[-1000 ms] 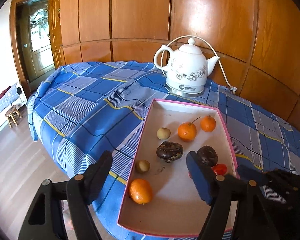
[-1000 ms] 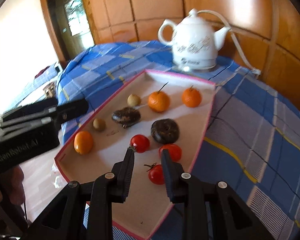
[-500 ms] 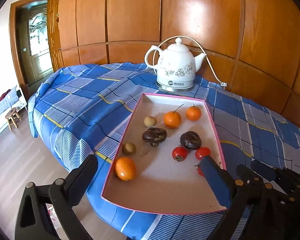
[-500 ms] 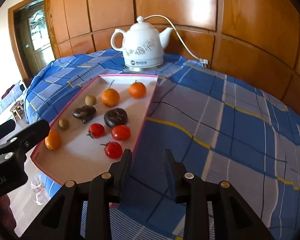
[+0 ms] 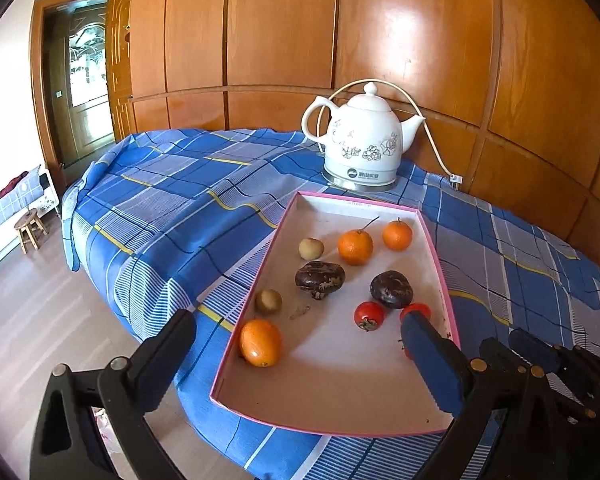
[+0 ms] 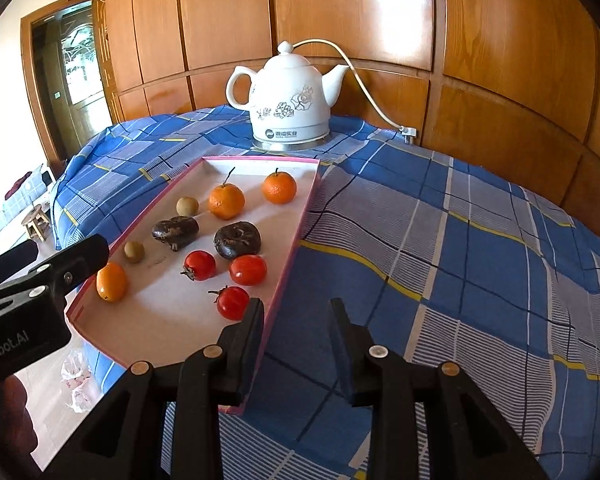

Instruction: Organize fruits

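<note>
The left gripper [image 5: 296, 344] hangs over the near end of the pink-edged tray [image 5: 440, 256], jaws spread wide and holding nothing, while the right gripper [image 6: 298, 318] hovers at the tray's right rim with a narrower gap — also empty. Inside the tray lie the fruits: three oranges, one near the front [image 5: 260, 342], three tomatoes [image 6: 248, 270], two dark wrinkled fruits [image 5: 319, 277] and two small brownish ones. A white kettle [image 5: 362, 146] stands on the blue checked cloth [image 6: 440, 240] just behind the tray.

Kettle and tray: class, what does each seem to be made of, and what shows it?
The white flowered kettle looks like glazed ceramic: glossy, with printed blossoms, on a shiny metal base. The shallow pink-rimmed tray looks like matte cardboard, probably a box lid: thin folded walls, dull white floor.
</note>
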{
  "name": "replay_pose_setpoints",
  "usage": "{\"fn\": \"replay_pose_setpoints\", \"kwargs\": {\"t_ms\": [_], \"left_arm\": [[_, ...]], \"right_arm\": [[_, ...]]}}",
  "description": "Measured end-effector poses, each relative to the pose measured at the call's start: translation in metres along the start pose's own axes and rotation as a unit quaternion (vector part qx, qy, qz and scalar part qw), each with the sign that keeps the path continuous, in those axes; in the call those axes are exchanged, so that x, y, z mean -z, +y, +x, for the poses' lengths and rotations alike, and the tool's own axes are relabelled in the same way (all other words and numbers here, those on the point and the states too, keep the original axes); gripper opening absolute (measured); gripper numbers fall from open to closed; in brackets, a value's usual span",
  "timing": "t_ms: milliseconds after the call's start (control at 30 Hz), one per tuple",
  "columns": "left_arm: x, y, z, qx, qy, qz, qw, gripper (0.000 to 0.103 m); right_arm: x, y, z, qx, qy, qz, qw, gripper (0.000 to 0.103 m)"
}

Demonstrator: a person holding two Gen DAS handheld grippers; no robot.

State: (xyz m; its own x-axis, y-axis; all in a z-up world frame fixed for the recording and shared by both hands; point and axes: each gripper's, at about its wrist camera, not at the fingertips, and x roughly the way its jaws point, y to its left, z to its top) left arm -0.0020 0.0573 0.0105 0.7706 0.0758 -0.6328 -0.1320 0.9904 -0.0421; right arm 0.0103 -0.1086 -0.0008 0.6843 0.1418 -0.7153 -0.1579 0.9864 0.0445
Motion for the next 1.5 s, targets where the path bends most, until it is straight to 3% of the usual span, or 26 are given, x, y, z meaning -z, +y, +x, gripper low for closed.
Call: {"fn": "replay_pose_setpoints", "kwargs": {"t_ms": [1500], "left_arm": [[-0.0015,0.0026,0.0005,-0.009,-0.002,0.007,0.9999,0.103]], "right_arm": [[-0.0012,0.0072,-0.0024,-0.005,-0.013,-0.019,1.000,0.033]]}}
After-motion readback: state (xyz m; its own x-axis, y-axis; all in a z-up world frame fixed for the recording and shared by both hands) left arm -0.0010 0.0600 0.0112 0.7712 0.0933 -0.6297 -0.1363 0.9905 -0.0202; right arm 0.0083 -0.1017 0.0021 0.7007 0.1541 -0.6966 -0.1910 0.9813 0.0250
